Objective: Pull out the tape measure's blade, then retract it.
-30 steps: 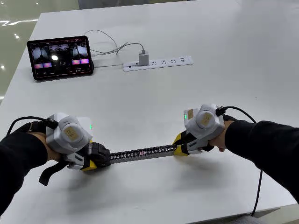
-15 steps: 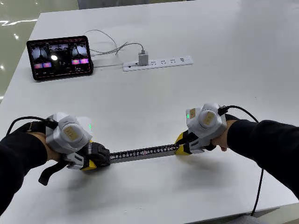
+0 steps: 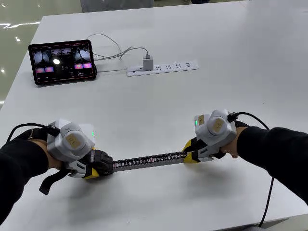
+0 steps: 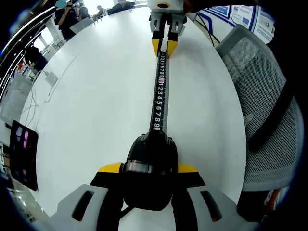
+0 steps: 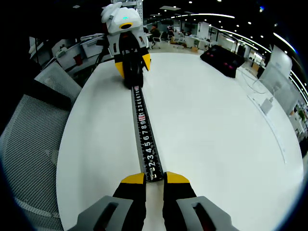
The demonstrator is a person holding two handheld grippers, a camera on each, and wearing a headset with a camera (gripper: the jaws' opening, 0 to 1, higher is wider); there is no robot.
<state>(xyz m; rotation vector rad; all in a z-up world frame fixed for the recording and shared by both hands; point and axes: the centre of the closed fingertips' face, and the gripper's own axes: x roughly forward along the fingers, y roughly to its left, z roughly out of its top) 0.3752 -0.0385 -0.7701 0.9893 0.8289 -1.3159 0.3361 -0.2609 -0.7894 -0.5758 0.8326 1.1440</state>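
Observation:
The black tape measure case (image 3: 102, 162) rests on the white table (image 3: 154, 110) at the front left, and my left gripper (image 3: 94, 169) is shut on it. In the left gripper view the case (image 4: 151, 161) sits between the yellow-tipped jaws. The dark numbered blade (image 3: 149, 160) runs rightward out of the case, flat on the table. My right gripper (image 3: 188, 156) is shut on the blade's end. In the right gripper view the blade (image 5: 143, 130) leads away from the right gripper (image 5: 154, 179) to the left gripper (image 5: 130, 60) at the far end.
A tablet (image 3: 61, 61) with a lit screen lies at the back left. Beside it are a white power strip (image 3: 162, 67) with a plugged-in charger (image 3: 147, 61) and loose cables. A grey mesh chair (image 4: 262, 96) stands by the table's near edge.
My right gripper has edged a little to the right, drawing slightly more blade out of the case. The left gripper and the case have stayed put. The head camera has tilted slightly.

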